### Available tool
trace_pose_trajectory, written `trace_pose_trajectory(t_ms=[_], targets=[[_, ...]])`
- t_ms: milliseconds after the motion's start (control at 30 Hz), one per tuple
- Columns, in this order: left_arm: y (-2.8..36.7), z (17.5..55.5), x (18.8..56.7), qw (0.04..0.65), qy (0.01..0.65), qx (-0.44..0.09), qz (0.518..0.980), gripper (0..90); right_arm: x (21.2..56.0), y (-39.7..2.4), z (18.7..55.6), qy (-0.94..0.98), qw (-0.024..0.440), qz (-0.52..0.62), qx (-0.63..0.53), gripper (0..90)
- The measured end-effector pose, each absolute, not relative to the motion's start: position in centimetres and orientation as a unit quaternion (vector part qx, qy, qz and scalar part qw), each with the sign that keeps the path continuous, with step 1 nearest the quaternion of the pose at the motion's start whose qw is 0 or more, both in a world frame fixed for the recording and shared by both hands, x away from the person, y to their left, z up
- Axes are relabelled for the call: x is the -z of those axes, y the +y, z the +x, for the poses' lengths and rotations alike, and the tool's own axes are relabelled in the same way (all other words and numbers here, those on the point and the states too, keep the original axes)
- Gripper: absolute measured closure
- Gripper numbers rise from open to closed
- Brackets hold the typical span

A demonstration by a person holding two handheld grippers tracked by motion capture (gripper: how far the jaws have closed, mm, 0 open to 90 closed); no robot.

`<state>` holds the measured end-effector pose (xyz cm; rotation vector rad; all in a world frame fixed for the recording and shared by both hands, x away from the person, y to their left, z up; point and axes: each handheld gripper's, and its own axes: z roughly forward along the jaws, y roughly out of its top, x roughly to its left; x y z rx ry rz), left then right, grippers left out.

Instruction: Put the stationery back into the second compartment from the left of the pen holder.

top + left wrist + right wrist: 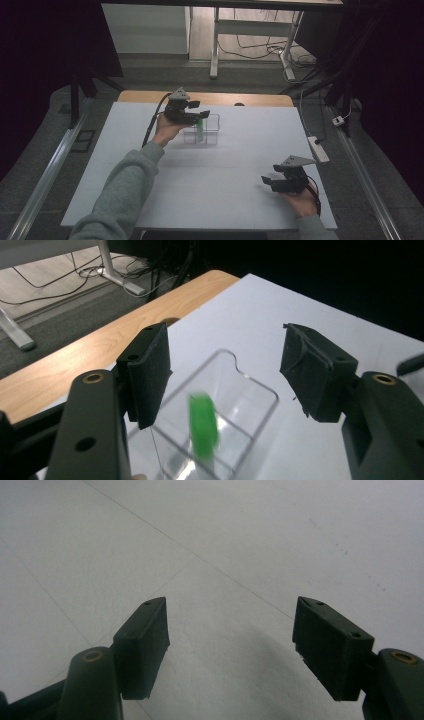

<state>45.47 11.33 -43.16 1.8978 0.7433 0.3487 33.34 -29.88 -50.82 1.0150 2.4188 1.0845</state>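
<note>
While the green piece [203, 426] shows blurred inside the clear divided box [235, 390], low in the middle of my left gripper view, I judge it may not be settled in its compartment; I cannot tell whether it stands upright or leans on a wall. In the high view the green piece [200, 129] sits in the box [213, 131] just above centre, on the white counter [240, 165].

My left hand-held gripper [225, 370] is wide open with nothing between its pads, hanging just above the box's rim. The risks I see from here:

1. If I pull away low, a pad could catch the thin clear wall and drag or tip the light box across the counter.
2. If the green piece is leaning, a knock could topple it into the neighbouring compartment or out.
3. The cable trailing from that hand-held gripper, at the left of the box in the high view, could sweep the box as I move.

My right hand-held gripper [230, 630] rests wide open and empty at the lower right of the high view [274, 181], well apart from the box, so I see little danger there.
</note>
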Motion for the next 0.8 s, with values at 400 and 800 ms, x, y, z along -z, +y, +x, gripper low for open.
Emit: trace_pose_trajectory(t_ms=[400,800], targets=[[16.2,38.3,45.1,0.468,0.321,-0.157,0.808,36.3,50.8,-30.1,33.4,0.840,0.148,0.353,-0.384,30.1],[21.9,32.1,48.1,0.453,0.357,-0.154,0.802,34.5,50.7,-30.2,33.4,0.841,0.144,0.348,-0.390,29.8]])
